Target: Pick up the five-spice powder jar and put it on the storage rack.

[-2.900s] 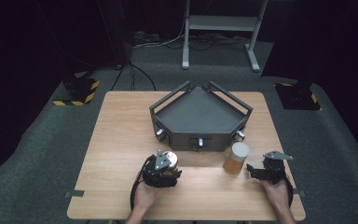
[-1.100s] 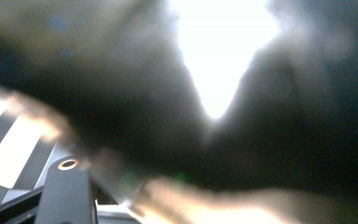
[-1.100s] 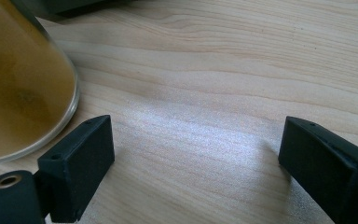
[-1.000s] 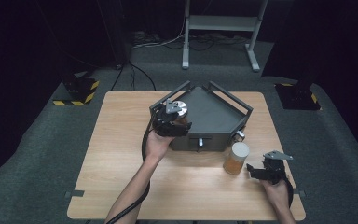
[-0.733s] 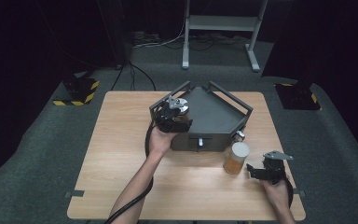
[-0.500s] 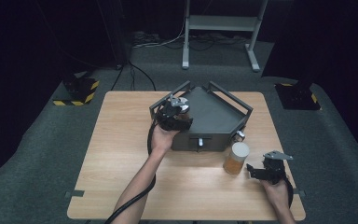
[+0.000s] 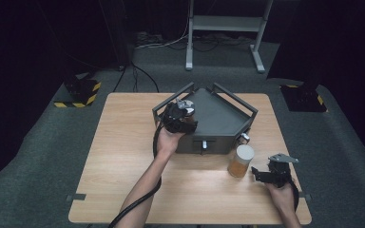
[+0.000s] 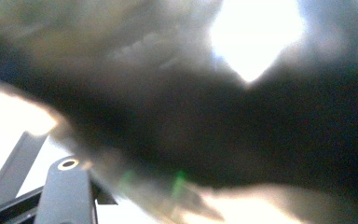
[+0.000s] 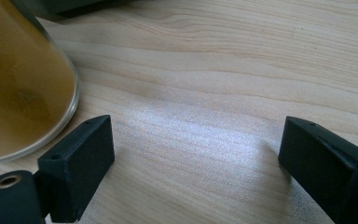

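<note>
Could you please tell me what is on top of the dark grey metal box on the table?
The left hand-held gripper sits over the left part of the dark grey five-sided metal box; the rest of its lid looks bare. Whatever lies beneath the gripper is hidden.

the tabletop (image 7: 123, 156) is pale, smooth wood with visible grain, the dark box (image 7: 218, 118) looks like matt metal, and the jar (image 9: 14, 79) is clear, glossy glass.

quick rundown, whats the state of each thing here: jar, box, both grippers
jar: upright on the table, lid on, free of both grippers
box: on the table, top open, front latch fastened as far as I can tell
left gripper: over the box's left front corner, open or shut unclear, its own view is blurred
right gripper: open, low over bare table beside the jar
</note>
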The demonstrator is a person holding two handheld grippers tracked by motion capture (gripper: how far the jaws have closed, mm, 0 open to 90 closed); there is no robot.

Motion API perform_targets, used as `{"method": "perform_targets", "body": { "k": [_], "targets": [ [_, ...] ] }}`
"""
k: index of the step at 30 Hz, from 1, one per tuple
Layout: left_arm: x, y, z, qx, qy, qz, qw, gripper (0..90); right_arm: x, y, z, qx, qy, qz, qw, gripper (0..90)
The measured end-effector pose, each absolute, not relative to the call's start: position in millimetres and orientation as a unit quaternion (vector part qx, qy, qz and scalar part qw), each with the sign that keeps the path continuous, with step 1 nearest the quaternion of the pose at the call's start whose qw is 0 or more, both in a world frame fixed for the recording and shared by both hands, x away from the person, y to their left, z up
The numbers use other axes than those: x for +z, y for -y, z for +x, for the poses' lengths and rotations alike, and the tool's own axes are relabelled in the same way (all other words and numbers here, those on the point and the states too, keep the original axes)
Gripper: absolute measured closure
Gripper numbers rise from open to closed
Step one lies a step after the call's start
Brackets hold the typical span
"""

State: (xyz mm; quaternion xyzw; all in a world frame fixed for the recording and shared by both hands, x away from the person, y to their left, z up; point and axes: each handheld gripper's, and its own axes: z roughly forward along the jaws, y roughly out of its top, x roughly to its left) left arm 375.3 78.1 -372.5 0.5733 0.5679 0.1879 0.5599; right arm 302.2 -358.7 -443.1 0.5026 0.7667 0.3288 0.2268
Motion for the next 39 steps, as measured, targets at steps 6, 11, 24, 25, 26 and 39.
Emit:
{"method": "perform_targets", "body": {
  "k": [6,11,24,25,26,39],
  "targets": [
    [-336.7,-111.7,394.2,0.2,-0.468,0.743,0.435,31.0,-443.2,358.7,302.1,0.329,-0.767,0.503,0.227,10.2],
    [-318.1,-116.0,406.9,0.21,-0.418,0.809,0.357,31.0,-443.2,358.7,302.1,0.329,-0.767,0.503,0.227,10.2],
    [-335.6,-116.3,400.8,0.195,-0.446,0.77,0.412,30.9,-443.1,358.7,302.1,0.329,-0.767,0.503,0.227,10.2],
    [-335.6,-116.3,400.8,0.195,-0.446,0.77,0.412,30.9,-443.1,358.7,302.1,0.329,-0.767,0.503,0.227,10.2],
    [-336.0,-116.4,400.7,0.195,-0.446,0.77,0.413,30.9,-443.2,358.7,302.2,0.329,-0.767,0.503,0.227,10.2],
    [-329.0,-120.9,403.5,0.199,-0.42,0.797,0.385,24.5,-443.2,358.8,302.2,0.329,-0.767,0.503,0.227,10.2]
  ]
}}
